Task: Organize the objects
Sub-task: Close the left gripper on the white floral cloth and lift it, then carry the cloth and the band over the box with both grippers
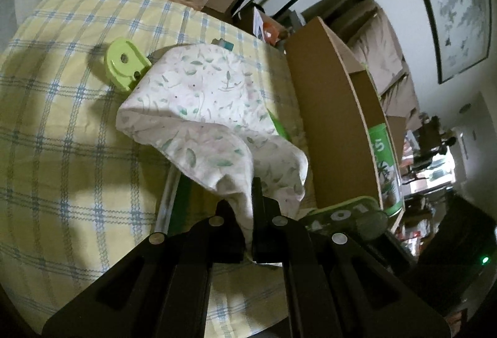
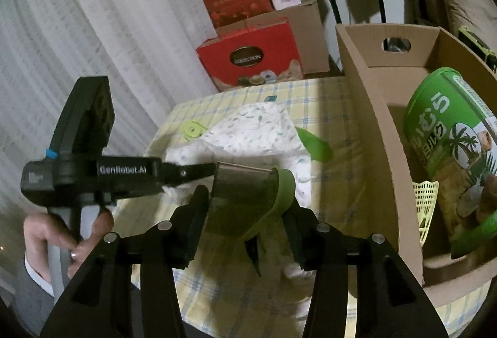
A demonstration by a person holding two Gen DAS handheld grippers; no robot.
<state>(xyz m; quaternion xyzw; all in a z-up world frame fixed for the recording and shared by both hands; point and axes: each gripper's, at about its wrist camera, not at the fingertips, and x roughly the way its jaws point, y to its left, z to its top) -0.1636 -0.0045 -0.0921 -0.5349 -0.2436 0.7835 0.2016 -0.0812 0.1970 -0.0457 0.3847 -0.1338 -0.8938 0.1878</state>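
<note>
left gripper point(image 1: 253, 213) pinches the leaf-print cloth point(image 1: 205, 108) over the checked counter point(image 1: 62, 120); right gripper point(image 2: 245, 213) grips a green-rimmed dustpan point(image 2: 248, 198). cardboard box point(image 2: 388, 167) stands right, white curtain point(image 2: 77, 27) far left.

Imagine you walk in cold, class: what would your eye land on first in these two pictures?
Probably the floral cloth, draped in a heap on the yellow checked table, one edge pinched in the shut left gripper. Next, the right gripper in the foreground, with a green-rimmed container between its fingers. To the right stands a cardboard box with a big green tub inside.
</note>
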